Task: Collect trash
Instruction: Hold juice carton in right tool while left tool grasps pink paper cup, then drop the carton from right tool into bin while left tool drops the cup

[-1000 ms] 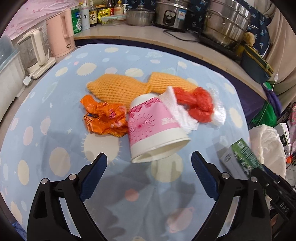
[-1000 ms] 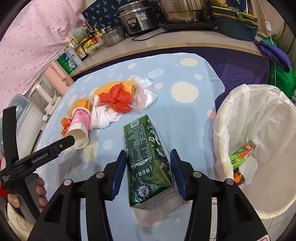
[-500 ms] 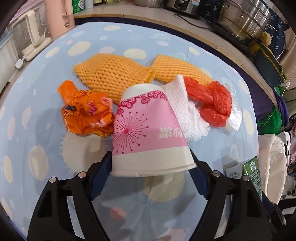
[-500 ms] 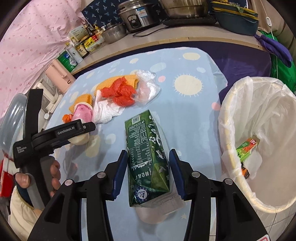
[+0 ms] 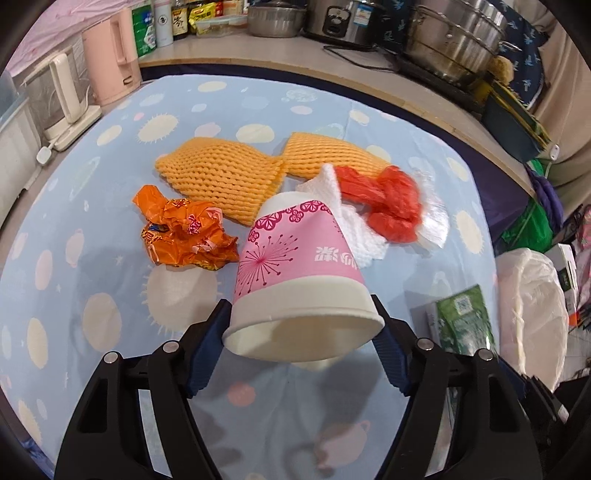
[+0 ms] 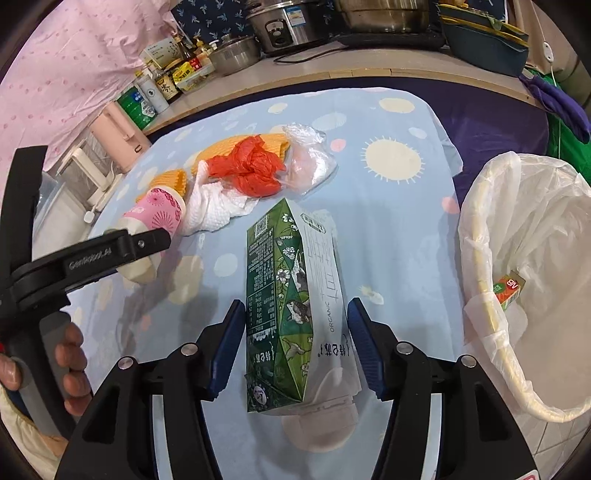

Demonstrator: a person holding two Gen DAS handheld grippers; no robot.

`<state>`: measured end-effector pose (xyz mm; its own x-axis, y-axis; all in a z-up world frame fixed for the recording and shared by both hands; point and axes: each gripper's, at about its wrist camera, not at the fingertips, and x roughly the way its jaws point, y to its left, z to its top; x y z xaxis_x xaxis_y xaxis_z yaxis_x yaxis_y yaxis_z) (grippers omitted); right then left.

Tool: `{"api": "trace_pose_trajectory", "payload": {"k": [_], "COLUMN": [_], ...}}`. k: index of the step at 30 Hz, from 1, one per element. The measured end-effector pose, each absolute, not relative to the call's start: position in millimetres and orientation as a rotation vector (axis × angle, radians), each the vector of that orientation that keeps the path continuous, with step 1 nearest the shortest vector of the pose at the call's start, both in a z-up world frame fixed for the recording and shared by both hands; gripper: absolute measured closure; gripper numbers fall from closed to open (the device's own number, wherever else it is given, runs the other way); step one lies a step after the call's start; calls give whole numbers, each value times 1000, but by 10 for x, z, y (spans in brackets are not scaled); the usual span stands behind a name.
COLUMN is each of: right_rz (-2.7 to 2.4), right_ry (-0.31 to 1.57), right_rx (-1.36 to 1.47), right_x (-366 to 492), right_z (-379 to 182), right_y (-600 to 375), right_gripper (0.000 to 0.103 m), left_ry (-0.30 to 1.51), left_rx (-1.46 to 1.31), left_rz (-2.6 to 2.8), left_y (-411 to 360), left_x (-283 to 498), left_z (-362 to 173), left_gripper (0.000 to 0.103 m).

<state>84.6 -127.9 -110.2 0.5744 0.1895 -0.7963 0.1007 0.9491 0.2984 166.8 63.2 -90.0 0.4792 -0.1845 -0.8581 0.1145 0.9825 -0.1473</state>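
Observation:
My left gripper (image 5: pixel 299 339) is shut on a pink and white paper cup (image 5: pixel 295 273), gripping its rim end, mouth towards the camera; the cup also shows in the right wrist view (image 6: pixel 155 229). My right gripper (image 6: pixel 295 332) is shut on a green milk carton (image 6: pixel 288 302), held above the blue tablecloth. Behind the cup lie an orange crumpled wrapper (image 5: pixel 184 232), yellow foam nets (image 5: pixel 229 177), a white tissue (image 5: pixel 354 229) and a red plastic bag (image 5: pixel 388 203). A white-lined trash bin (image 6: pixel 524 280) stands right of the carton, with a small box (image 6: pixel 511 288) inside.
A clear plastic bag (image 6: pixel 310 158) lies beside the red bag. A pink kettle (image 5: pixel 110 62), bottles and metal pots (image 5: pixel 454 33) line the counter behind the table. The table's right edge drops towards the bin.
My left gripper moved forward and closed on the cup, then lifted it a little. My right gripper moved slightly with the carton still in it.

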Motion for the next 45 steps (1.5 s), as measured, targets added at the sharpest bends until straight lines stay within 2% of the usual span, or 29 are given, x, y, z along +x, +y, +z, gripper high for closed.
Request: {"api": "trace_pose_trajectory", "payload": {"k": [15, 19, 20, 21, 29, 33, 34, 35, 37, 40, 42, 45], "right_rz": [-69, -145, -155, -162, -163, -142, -112, -109, -80, -38, -110, -80], "right_ry": [775, 725, 719, 725, 816, 807, 801, 827, 860, 1054, 1108, 1081], "right_rx": [408, 414, 417, 425, 510, 524, 541, 537, 508, 457, 371, 618], "right_x": [360, 198, 176, 178, 207, -4, -116, -252, -570, -854, -975, -1102], "right_z": [-251, -40, -29, -40, -660, -653, -682, -752, -903, -1376, -1575, -1746], "right_y": [-1756, -2007, -2067, -2131, -2391, -2494, -2502, -2471, -2324, -1928, -1769, -1999], "right_gripper": [49, 61, 84, 88, 91, 89, 79, 56, 49, 50, 50, 50], "left_ry": [947, 915, 909, 903, 917, 949, 955, 962, 958, 953, 961, 995], "left_rx": [36, 73, 81, 92, 149, 173, 175, 181, 208, 265, 291, 292], "left_rz": [-385, -442, -457, -470, -459, -423, -423, -423, -406, -381, -375, -374], "left_y": [123, -119, -193, -271, -505, -488, -478, -456, -411, -355, -319, -273], "left_x": [1014, 885, 855, 832, 835, 876, 872, 857, 806, 730, 683, 646], "left_z": [-190, -53, -28, -11, -172, -343, -372, -414, -484, -587, -659, -754], "left_gripper": [33, 33, 33, 33, 33, 33, 33, 33, 33, 33, 33, 33]}}
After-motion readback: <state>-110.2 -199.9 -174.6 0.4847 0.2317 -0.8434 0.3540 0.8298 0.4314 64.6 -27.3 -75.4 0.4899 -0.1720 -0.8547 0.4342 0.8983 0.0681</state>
